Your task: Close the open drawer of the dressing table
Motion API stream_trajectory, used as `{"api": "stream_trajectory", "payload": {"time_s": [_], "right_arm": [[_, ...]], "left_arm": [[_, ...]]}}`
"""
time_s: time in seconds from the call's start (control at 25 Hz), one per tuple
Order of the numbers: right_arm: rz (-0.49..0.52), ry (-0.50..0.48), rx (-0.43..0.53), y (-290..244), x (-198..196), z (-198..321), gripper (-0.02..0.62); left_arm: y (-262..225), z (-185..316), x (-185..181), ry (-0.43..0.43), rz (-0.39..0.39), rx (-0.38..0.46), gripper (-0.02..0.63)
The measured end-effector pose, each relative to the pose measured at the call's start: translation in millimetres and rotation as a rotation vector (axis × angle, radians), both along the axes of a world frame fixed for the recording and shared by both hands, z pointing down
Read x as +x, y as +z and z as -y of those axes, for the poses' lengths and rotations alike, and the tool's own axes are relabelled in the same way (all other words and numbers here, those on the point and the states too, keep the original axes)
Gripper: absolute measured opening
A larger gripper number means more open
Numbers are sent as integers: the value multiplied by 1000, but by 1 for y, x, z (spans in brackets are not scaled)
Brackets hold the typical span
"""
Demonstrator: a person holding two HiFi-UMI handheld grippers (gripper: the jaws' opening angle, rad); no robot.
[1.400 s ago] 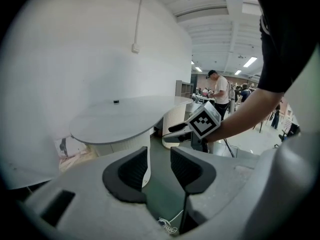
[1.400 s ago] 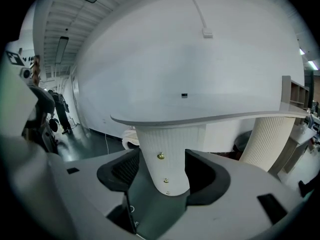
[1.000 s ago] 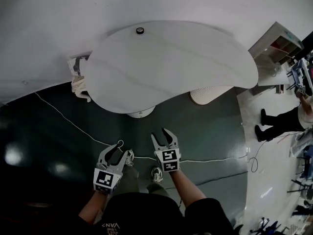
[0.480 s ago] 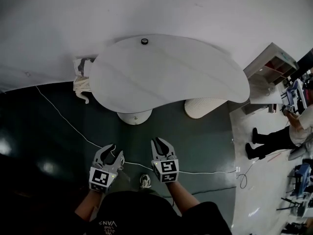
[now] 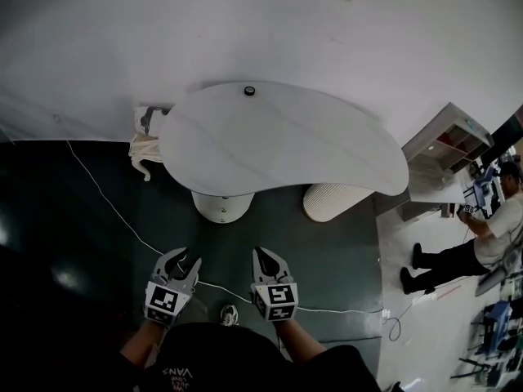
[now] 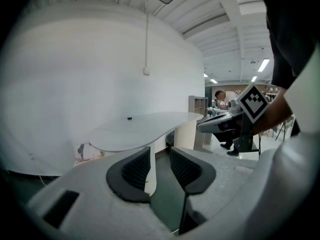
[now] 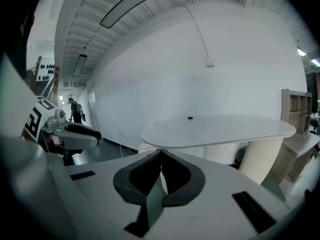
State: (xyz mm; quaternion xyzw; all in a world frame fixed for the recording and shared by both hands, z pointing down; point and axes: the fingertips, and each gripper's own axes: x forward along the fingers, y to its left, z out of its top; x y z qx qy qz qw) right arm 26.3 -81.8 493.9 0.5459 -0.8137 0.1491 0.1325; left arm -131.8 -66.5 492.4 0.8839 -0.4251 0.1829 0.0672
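The dressing table (image 5: 278, 145) is a white kidney-shaped top on a round pedestal (image 5: 221, 205) and a ribbed white column (image 5: 335, 201), standing against the wall. No drawer shows in any view. A small black knob (image 5: 249, 91) sits at the top's far edge. Both grippers hang over the dark floor, well short of the table. My left gripper (image 5: 181, 261) (image 6: 160, 151) is open by a narrow gap, with nothing in it. On my right gripper (image 5: 265, 257) (image 7: 161, 154) the jaws are closing and the tips meet, with nothing between them.
A cream cloth bundle (image 5: 143, 149) lies by the table's left end. A white cable (image 5: 106, 202) runs across the dark floor. A white shelf unit (image 5: 449, 149) stands at the right, and a person (image 5: 482, 235) sits beyond it.
Both grippers have drawn back from the table toward me. The right jaws went from open to shut, and the left jaws narrowed. The head view has tilted up the wall.
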Motion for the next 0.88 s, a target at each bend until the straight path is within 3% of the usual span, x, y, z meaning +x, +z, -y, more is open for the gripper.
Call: {"api": "stream_trajectory", "payload": {"time_s": [0.4,0.88], "right_arm": [[75,37,18,-30,20,-26,6],[50,-31,8,-39,21,-53,6]], "left_arm": [[-16,-21,14,-6,-31,18,114],[-32,-35,14,-11,-15,44,43]]}}
